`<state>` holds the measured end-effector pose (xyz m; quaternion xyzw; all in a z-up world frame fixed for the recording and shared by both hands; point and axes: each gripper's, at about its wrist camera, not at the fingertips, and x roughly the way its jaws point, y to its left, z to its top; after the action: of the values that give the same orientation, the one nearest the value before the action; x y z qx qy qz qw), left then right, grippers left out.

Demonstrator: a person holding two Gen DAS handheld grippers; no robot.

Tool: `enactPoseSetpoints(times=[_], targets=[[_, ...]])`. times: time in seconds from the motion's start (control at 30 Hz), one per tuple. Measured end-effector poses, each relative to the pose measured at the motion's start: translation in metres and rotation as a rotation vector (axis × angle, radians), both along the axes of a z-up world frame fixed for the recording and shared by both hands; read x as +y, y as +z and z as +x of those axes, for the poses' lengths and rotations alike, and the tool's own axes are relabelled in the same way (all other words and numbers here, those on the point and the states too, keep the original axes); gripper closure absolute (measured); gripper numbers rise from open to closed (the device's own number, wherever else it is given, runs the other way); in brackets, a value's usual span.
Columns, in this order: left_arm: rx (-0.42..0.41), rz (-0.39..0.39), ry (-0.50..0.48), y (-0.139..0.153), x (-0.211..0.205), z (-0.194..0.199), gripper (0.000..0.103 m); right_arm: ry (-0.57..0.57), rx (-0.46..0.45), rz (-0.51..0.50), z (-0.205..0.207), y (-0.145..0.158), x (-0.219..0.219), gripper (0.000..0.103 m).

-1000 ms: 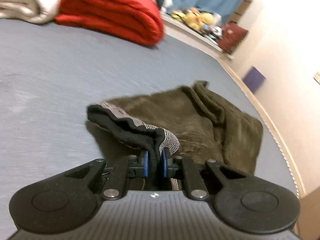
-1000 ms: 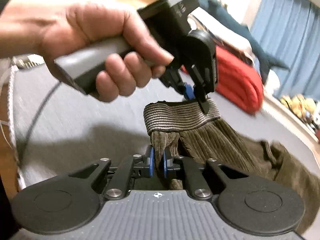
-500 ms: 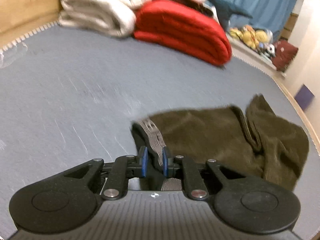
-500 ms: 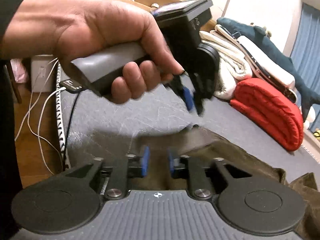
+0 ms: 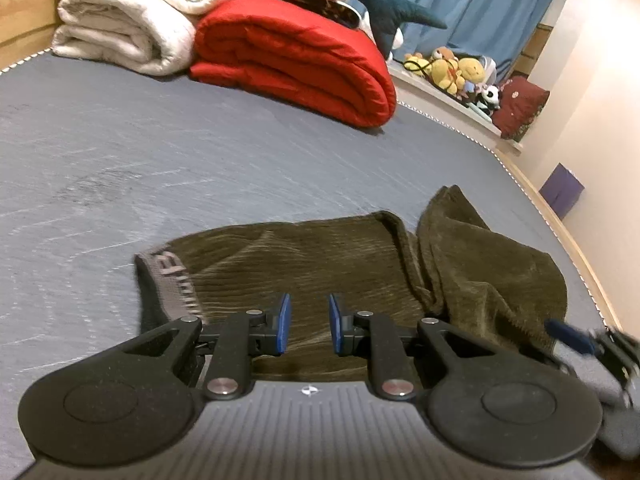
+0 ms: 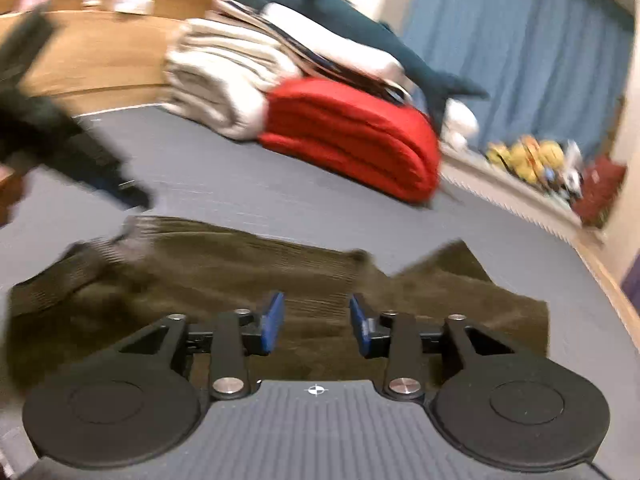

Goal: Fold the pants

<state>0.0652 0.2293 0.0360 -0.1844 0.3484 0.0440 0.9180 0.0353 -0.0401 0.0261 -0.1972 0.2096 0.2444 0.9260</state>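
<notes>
The olive-brown corduroy pants (image 5: 320, 256) lie folded on the grey mat (image 5: 160, 160), with the grey striped waistband (image 5: 176, 276) at the left edge. My left gripper (image 5: 307, 322) is open and empty just above the near edge of the pants. My right gripper (image 6: 317, 322) is open and empty over the same pants (image 6: 248, 264); this view is blurred. The right gripper also shows blurred at the right edge of the left wrist view (image 5: 592, 344). The left gripper appears as a dark blur at the left of the right wrist view (image 6: 60, 148).
A folded red blanket (image 5: 296, 56) and a cream blanket (image 5: 128, 20) are stacked at the far side of the mat, with a blue plush shark (image 5: 384, 4) on top. Soft toys (image 5: 452, 68) sit on a ledge by the blue curtain. A wall runs along the right.
Both grippers have let go of the waistband and opened. The pants, held up a second ago, now lie flat on the mat. Both grippers have pulled back toward the near edge.
</notes>
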Motion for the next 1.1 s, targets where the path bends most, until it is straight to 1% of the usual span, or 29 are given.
enactPoseSetpoints(times=[0.07, 0.17, 0.23, 0.3, 0.33, 0.4, 0.47, 0.5, 0.53, 0.57, 0.6, 0.67, 0.77, 0.83, 0.9, 0.97, 1.03, 1.1], targets=[[0.006, 0.000, -0.012, -0.002, -0.009, 0.008, 0.082, -0.046, 0.052, 0.000, 0.031, -0.005, -0.002, 0.059], [0.019, 0.000, -0.024, -0.005, -0.019, 0.018, 0.082, -0.069, 0.120, 0.005, 0.067, -0.021, 0.007, 0.055], [0.033, 0.008, -0.034, -0.009, -0.026, 0.024, 0.082, -0.091, 0.146, 0.016, 0.086, -0.038, 0.014, 0.053], [0.047, 0.025, -0.047, -0.011, -0.034, 0.029, 0.082, -0.108, 0.208, 0.008, 0.106, -0.056, 0.021, 0.053], [0.053, 0.032, -0.057, -0.013, -0.037, 0.031, 0.082, -0.108, 0.217, -0.015, 0.110, -0.064, 0.025, 0.053], [0.062, 0.049, -0.073, -0.017, -0.042, 0.036, 0.082, -0.111, 0.213, -0.096, 0.117, -0.080, 0.035, 0.053], [0.071, 0.062, -0.079, -0.020, -0.045, 0.039, 0.082, -0.123, 0.197, -0.153, 0.122, -0.088, 0.035, 0.054], [0.075, 0.064, -0.079, -0.021, -0.046, 0.041, 0.082, -0.122, 0.195, -0.152, 0.123, -0.089, 0.032, 0.058], [0.077, 0.064, -0.080, -0.022, -0.047, 0.041, 0.082, -0.121, 0.205, -0.138, 0.125, -0.087, 0.027, 0.071], [0.078, 0.064, -0.081, -0.022, -0.047, 0.041, 0.082, -0.122, 0.220, -0.125, 0.125, -0.083, 0.022, 0.093], [0.077, 0.064, -0.085, -0.022, -0.049, 0.041, 0.082, -0.124, 0.235, -0.111, 0.125, -0.077, 0.013, 0.096], [0.069, 0.062, -0.096, -0.022, -0.052, 0.039, 0.082, -0.131, 0.222, -0.099, 0.119, -0.066, -0.004, 0.096], [0.063, 0.060, -0.115, -0.025, -0.059, 0.036, 0.081, -0.141, 0.210, -0.074, 0.107, -0.044, -0.042, 0.097], [0.069, 0.050, -0.126, -0.030, -0.064, 0.035, 0.081, -0.153, 0.196, -0.078, 0.096, -0.031, -0.075, 0.097], [0.078, 0.036, -0.145, -0.033, -0.070, 0.034, 0.082, -0.158, 0.201, -0.080, 0.083, -0.024, -0.109, 0.097], [0.071, 0.037, -0.166, -0.032, -0.078, 0.033, 0.082, -0.151, 0.225, -0.095, 0.068, -0.020, -0.146, 0.097], [0.063, 0.047, -0.184, -0.031, -0.085, 0.030, 0.081, -0.130, 0.278, -0.121, 0.050, -0.022, -0.183, 0.097], [0.059, 0.046, -0.201, -0.030, -0.090, 0.029, 0.081, -0.067, 0.395, -0.139, 0.026, -0.031, -0.218, 0.097]])
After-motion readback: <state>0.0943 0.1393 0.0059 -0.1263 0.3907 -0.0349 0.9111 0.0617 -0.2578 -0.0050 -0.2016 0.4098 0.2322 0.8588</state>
